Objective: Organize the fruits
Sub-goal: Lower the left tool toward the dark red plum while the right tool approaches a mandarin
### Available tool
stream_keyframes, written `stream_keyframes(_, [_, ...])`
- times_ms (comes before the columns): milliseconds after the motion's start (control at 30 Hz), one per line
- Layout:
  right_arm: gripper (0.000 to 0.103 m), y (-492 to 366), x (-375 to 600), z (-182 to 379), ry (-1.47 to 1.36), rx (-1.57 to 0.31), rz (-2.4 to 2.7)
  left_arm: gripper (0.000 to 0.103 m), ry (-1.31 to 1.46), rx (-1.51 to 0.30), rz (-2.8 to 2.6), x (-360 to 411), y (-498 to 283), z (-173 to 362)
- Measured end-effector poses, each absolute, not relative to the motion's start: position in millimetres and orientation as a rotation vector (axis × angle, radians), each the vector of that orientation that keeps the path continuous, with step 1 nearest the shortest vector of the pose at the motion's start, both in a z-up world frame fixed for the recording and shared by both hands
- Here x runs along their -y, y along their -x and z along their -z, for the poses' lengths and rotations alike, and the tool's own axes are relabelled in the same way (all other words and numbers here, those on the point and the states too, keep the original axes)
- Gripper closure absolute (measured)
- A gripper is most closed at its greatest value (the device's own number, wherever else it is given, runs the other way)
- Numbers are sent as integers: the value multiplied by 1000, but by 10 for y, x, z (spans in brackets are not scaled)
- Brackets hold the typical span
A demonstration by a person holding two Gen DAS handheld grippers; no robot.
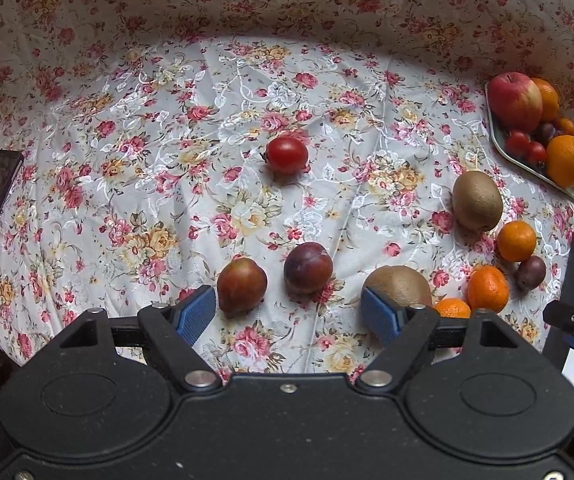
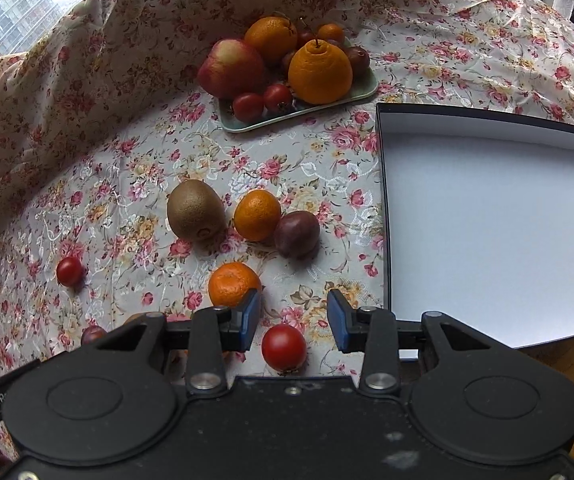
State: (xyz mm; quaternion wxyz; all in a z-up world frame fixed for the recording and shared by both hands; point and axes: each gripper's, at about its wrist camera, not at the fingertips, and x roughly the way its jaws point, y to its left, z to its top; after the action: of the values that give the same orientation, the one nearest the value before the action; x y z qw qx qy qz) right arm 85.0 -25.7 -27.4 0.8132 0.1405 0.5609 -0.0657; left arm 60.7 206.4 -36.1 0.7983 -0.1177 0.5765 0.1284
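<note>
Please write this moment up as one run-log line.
left hand-held gripper: open, empty | right hand-held gripper: open, tomato between fingers, ungrasped | white box: empty | tray: fruit piled

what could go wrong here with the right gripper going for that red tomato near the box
1. The right gripper is open around the round tomato; an off-centre squeeze could roll it toward the near table edge.
2. The mandarin sits right beside the left finger, so it may get nudged.
3. The green tray is already piled high with fruit; another piece could tumble off. The white box looks roomier.
</note>
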Motion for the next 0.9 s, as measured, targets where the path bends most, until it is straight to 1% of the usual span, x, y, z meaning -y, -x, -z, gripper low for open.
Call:
stream_keyframes(67, [64, -951, 225, 308, -316, -1206, 143, 24, 278, -1246, -274, -2130, -644, 394])
stream_keyframes(200, [64, -1068, 190, 322, -323, -1203, 149, 24, 315, -1230, -268, -2218, -735, 358])
stream_keyframes(433, [64, -1237, 218, 384, -329, -1209, 152, 25, 279, -1166, -313, -2314, -1111, 263])
stream_keyframes(533, [64, -1302, 263, 414, -337, -1212, 169, 25, 317, -1188, -303, -2380, -1244, 347])
stream_keyframes(600, [64, -1349, 291, 427, -348, -1215, 175, 28, 356, -1206, -299, -2424, -1276, 411])
stream_keyframes(667, [64, -1405, 329, 435, -361, -1213, 180, 28, 379, -1224, -301, -2449, -1291, 458])
stream_keyframes(900, [64, -1547, 493, 499, -407, -1215, 234, 28, 375, -1245, -300, -2411, -1337, 505])
